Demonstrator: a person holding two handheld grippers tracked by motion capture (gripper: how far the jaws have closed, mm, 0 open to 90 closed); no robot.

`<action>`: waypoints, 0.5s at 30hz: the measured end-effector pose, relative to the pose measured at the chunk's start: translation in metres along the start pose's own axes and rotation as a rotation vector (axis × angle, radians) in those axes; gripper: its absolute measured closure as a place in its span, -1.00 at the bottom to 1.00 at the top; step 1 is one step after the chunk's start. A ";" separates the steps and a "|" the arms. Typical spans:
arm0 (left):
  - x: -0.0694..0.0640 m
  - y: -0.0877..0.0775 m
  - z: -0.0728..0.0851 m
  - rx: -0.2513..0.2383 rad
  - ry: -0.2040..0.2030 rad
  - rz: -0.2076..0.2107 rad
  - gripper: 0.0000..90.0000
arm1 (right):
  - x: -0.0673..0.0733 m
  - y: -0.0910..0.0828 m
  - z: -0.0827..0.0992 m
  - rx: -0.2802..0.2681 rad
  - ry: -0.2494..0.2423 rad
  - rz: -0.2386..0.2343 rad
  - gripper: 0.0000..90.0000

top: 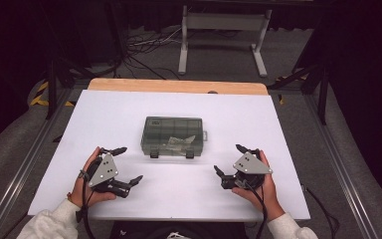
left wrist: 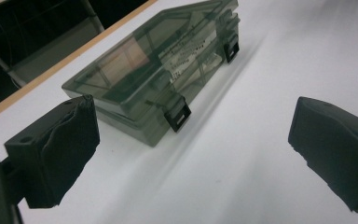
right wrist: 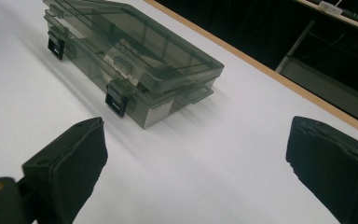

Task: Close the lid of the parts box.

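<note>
Flat rectangular box (top: pixel 173 135) of smoky see-through plastic, lid down, two black clasps on its near edge, lying mid-table (top: pixel 129 107) on smooth white top, left gripper (top: pixel 123 166) and right gripper (top: pixel 229 159) flanking it, apart, padded black fingers (left wrist: pixel 60 149) spread, empty

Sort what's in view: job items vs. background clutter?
Job: smoky plastic compartment box, lid down; its two black latches; left gripper and right gripper, both open, apart from the box.
Background: metal stand, floor cables, white table.
</note>
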State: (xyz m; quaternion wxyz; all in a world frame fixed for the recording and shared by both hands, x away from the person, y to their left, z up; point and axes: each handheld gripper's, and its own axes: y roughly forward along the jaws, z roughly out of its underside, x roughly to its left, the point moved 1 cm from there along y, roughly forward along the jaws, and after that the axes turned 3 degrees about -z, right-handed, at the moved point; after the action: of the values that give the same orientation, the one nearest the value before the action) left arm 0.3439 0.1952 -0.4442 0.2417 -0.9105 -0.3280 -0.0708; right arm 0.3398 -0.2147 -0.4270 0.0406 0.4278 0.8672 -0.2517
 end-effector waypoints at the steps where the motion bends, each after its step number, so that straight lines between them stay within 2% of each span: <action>1: 0.000 0.000 0.001 0.001 0.002 0.003 -0.95 | 0.000 -0.001 0.001 -0.002 0.009 -0.001 -0.87; 2: 0.000 -0.001 0.003 0.005 -0.009 0.010 -0.95 | -0.001 -0.002 0.003 0.001 0.009 0.001 -0.87; 6: 0.000 -0.003 0.006 0.013 -0.010 0.010 -0.95 | -0.002 -0.005 0.009 0.012 0.015 0.007 -0.87; 15: 0.001 -0.012 0.020 0.043 -0.064 0.018 -0.95 | -0.002 -0.015 0.024 0.039 0.019 0.008 -0.87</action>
State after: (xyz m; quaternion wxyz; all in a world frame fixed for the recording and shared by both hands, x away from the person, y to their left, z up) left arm 0.3362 0.2132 -0.4566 0.2513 -0.9098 -0.3288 -0.0321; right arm 0.3263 -0.2343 -0.4412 0.0249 0.4344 0.8607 -0.2644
